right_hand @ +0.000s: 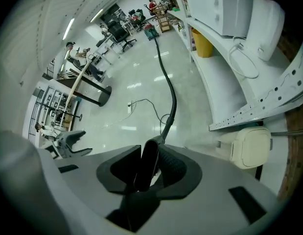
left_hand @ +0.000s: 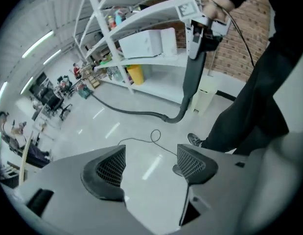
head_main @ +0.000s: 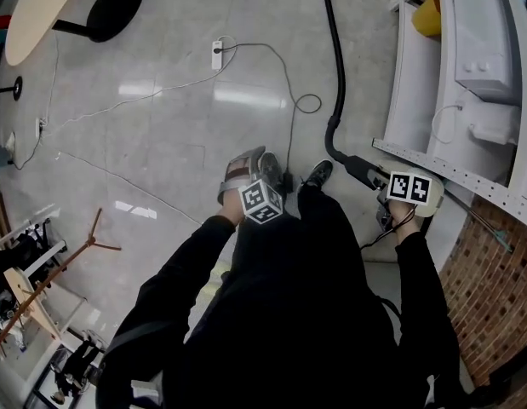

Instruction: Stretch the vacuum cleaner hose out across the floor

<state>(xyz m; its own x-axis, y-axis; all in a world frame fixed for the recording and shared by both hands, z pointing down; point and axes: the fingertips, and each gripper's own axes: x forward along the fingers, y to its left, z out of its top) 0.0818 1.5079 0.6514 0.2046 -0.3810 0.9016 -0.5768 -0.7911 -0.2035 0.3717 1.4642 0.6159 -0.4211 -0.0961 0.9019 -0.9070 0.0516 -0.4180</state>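
Note:
The black vacuum hose (head_main: 335, 58) runs from the far top of the head view down the floor beside the shelving, bending into a rigid black end piece (head_main: 357, 167) by my feet. My right gripper (head_main: 375, 180) is shut on that end piece; in the right gripper view the flat black piece (right_hand: 147, 163) stands upright between the pads, with the hose (right_hand: 171, 97) trailing away beyond. My left gripper (head_main: 249, 162) hangs open over the bare floor to the left of my shoe, nothing between its fingers (left_hand: 112, 168). The left gripper view shows the hose (left_hand: 141, 112) curving up to the right gripper (left_hand: 202, 26).
White metal shelving (head_main: 416, 75) with a white appliance (head_main: 484, 32) and a yellow container (head_main: 426, 15) lines the right side, with a brick wall (head_main: 493, 288) nearer me. A power strip (head_main: 217, 54) and thin cables lie on the floor. A round table (head_main: 42, 7) and a wooden rack (head_main: 42, 288) stand at left.

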